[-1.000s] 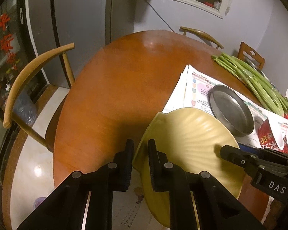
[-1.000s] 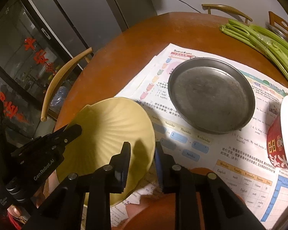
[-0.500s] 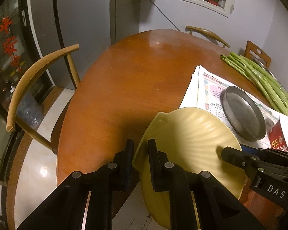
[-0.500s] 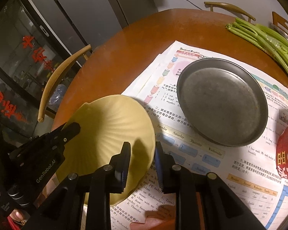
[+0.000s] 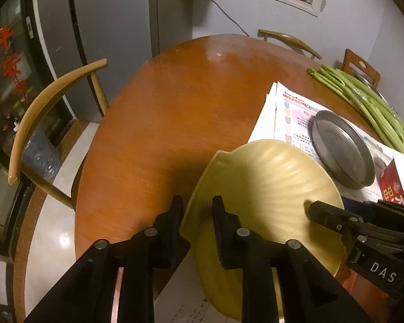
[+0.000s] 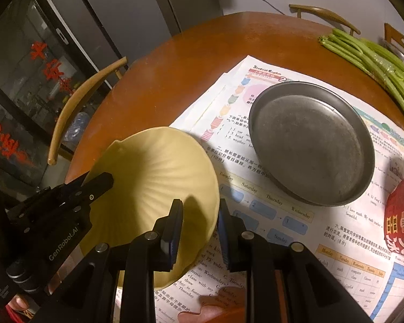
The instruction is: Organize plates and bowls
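Yellow ribbed shell-shaped plate (image 5: 269,188), in the left wrist view, tilts above the round brown wooden table (image 5: 188,102), its near rim cut off below; the left gripper (image 5: 195,210) straddles its notched edge, jaws opening wider than a second ago. In the right wrist view the right gripper (image 6: 199,215) pinches the plate's opposite rim, left of the round grey metal pan (image 6: 309,145) on printed paper sheets (image 6: 296,228).

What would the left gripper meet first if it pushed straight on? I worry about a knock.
Probably the yellow plate: its rim already sits between the opening jaws of the left gripper.
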The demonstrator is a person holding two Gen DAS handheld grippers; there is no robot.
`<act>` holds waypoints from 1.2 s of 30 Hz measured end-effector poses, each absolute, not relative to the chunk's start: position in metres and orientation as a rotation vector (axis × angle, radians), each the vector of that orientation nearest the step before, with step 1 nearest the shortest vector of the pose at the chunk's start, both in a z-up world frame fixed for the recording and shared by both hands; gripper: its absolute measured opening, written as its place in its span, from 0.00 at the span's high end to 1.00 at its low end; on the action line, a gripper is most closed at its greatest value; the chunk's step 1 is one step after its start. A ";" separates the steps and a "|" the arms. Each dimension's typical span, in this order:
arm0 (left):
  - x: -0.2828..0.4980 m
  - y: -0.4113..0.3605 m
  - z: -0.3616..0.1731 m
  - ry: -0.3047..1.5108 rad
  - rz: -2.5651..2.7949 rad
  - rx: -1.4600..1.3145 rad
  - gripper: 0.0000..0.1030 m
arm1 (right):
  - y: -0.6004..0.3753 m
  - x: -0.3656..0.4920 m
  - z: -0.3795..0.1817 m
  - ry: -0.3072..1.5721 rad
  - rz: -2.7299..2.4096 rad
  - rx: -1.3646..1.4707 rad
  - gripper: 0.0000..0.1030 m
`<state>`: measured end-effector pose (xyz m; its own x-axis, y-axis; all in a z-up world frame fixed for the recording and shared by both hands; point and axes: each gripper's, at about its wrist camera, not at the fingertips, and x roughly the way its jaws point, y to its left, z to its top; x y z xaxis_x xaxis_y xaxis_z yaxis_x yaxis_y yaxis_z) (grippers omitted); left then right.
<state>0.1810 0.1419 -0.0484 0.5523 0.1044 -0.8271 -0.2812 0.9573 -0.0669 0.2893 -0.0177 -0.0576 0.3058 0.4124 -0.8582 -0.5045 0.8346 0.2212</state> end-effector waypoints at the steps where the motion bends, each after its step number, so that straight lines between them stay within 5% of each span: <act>1: 0.181 0.142 -0.049 0.964 0.226 -0.207 0.68 | -0.015 0.288 -0.057 1.092 0.596 -0.117 0.75; 4: 0.181 0.142 -0.050 0.965 0.221 -0.219 0.39 | -0.013 0.287 -0.057 1.089 0.596 -0.122 0.69; 7: 0.181 0.145 -0.050 0.969 0.247 -0.216 0.27 | -0.011 0.287 -0.054 1.074 0.587 -0.139 0.54; 10: 0.180 0.150 -0.051 0.979 0.253 -0.237 0.26 | -0.014 0.288 -0.050 1.057 0.586 -0.116 0.46; 36: 0.144 0.129 -0.022 0.910 0.248 -0.180 0.26 | -0.060 0.260 -0.018 0.984 0.500 -0.083 0.45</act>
<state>0.1440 0.1286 -0.0221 0.5885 0.1356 -0.7971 -0.2870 0.9567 -0.0492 0.2598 -0.0604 -0.0179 0.4505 0.3674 -0.8137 -0.4410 0.8840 0.1550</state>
